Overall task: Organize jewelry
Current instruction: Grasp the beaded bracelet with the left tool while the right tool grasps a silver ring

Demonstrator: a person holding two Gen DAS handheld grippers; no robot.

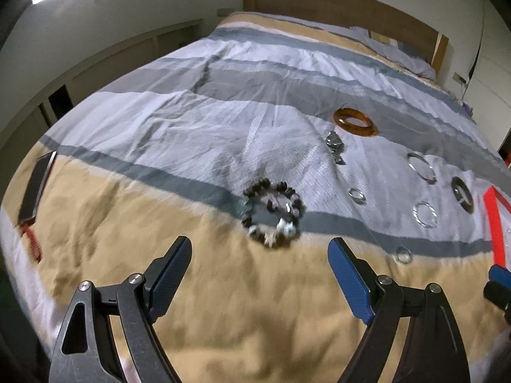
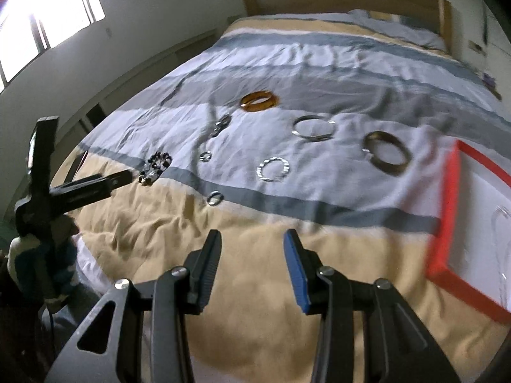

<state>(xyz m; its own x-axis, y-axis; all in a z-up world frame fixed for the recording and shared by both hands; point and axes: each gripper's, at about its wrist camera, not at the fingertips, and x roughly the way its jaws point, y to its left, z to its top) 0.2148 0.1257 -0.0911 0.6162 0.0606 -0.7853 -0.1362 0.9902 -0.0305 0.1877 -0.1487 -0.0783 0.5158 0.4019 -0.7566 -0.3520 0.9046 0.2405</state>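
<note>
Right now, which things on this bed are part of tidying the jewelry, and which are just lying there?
Part of the job:
beaded bracelet
amber bangle
watch
silver bangle
dark bangle
twisted bangle
small rings
red-framed tray

Just lying there:
phone
pillow

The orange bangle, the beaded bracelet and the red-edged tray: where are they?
orange bangle (image 2: 259, 101): right wrist view, on its near band.
beaded bracelet (image 1: 259, 188): left wrist view, on its far beads.
red-edged tray (image 2: 447, 210): right wrist view, on its left red rim.
</note>
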